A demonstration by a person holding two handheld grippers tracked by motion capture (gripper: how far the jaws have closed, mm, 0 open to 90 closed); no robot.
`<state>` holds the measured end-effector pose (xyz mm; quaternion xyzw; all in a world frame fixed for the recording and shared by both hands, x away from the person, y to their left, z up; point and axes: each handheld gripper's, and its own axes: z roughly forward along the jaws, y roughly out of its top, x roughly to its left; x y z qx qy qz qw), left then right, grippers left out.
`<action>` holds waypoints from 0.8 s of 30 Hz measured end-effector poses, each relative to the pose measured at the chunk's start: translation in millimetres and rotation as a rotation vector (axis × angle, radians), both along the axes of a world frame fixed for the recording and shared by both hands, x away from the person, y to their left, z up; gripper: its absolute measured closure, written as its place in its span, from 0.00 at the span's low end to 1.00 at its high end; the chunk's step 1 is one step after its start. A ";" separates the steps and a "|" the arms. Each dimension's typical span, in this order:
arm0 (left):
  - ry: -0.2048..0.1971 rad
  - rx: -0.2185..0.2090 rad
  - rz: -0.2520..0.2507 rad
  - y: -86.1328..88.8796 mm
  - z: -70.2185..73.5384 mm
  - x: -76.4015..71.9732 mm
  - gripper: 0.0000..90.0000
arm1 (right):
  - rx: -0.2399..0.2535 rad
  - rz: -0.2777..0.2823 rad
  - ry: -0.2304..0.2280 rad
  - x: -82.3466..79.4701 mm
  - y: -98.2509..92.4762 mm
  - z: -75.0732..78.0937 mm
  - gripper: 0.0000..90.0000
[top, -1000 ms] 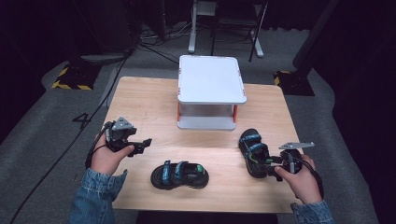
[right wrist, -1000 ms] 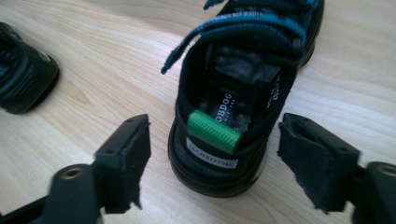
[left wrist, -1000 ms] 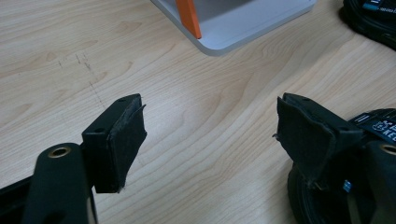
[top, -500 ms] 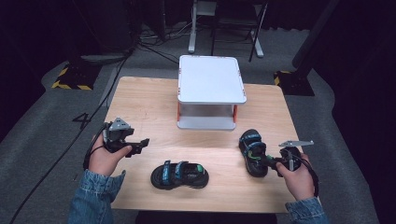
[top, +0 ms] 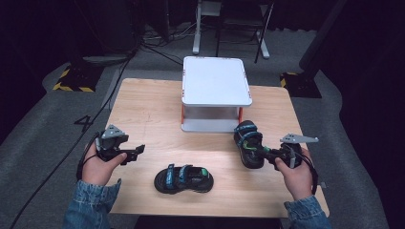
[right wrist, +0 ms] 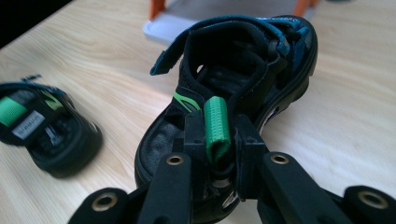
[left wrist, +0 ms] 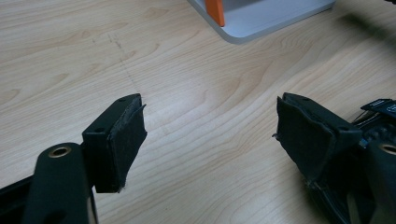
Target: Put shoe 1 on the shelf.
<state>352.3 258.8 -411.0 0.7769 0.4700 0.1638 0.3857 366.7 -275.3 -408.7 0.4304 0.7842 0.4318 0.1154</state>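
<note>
The right tongs (right wrist: 218,154) are clamped on the green heel loop (right wrist: 216,127) of 1 sandal (top: 248,143), just beside the white shelf (top: 216,81). The left tongs (left wrist: 210,140) stand apart over bare table (top: 143,109), the other sandal (top: 184,178) nearby.

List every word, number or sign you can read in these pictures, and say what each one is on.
"4": a marking on the grey floor left of the table.
Printed label on the near sandal: too blurred to read.
Lettering on the front strap of the sandal pinched by the right gripper: too small to read.
</note>
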 end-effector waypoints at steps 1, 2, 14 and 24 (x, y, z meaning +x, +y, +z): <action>-0.007 -0.003 0.009 1.4 0.2 -1.3 0.27 | 0.005 0.004 -0.008 1.9 4.2 1.4 0.88; -0.007 -0.003 0.009 1.4 0.2 -1.3 0.27 | 0.005 0.004 -0.008 1.9 4.2 1.4 0.88; -0.006 -0.013 0.039 14.9 -0.8 -8.8 0.27 | 0.016 0.063 -0.058 48.3 65.5 12.0 0.88; -0.010 -0.024 0.036 17.5 -0.4 -7.1 0.27 | -0.054 0.051 -0.100 92.3 114.2 -4.0 0.88</action>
